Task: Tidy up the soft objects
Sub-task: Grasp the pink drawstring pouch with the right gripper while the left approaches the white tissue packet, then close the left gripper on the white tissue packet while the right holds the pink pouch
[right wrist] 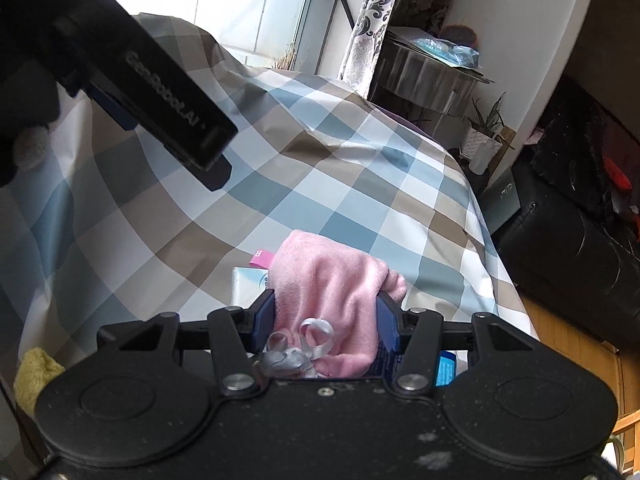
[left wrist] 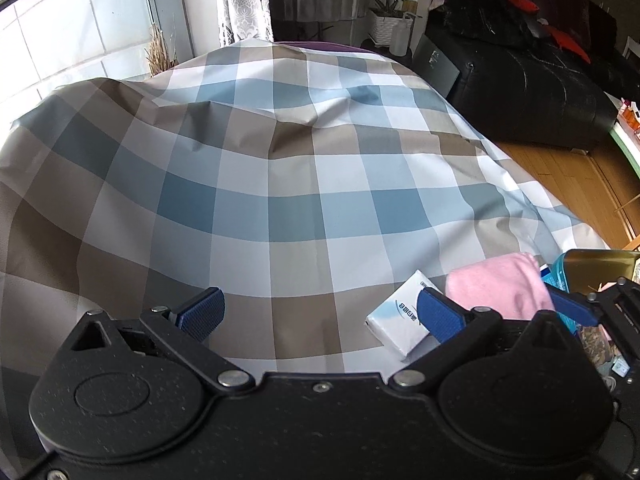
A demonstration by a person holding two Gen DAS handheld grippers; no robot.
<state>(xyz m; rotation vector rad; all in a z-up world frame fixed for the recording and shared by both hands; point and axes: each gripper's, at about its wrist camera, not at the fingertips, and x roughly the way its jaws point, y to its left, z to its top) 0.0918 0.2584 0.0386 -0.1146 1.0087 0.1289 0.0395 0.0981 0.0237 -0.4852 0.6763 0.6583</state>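
My right gripper [right wrist: 326,316] is shut on a pink soft cloth [right wrist: 332,280] with a grey ribbon bow [right wrist: 298,344], held just above the checked cloth [right wrist: 320,152]. The pink cloth also shows in the left wrist view [left wrist: 500,286], between the right gripper's blue pads [left wrist: 576,308]. A white tissue pack [left wrist: 400,316] lies on the checked cloth beside it, and its edge shows in the right wrist view [right wrist: 248,284]. My left gripper [left wrist: 320,312] is open and empty over the checked cloth [left wrist: 260,184], its right pad [left wrist: 438,314] over the tissue pack. The left gripper body [right wrist: 160,92] shows at the upper left.
A yellow soft item [right wrist: 36,376] lies at the lower left. A box with blue packaging [left wrist: 592,268] sits at the right edge. A black sofa [left wrist: 520,92], wooden floor [left wrist: 560,176], a round side table [right wrist: 424,68] and a potted plant [right wrist: 484,136] stand beyond the covered surface.
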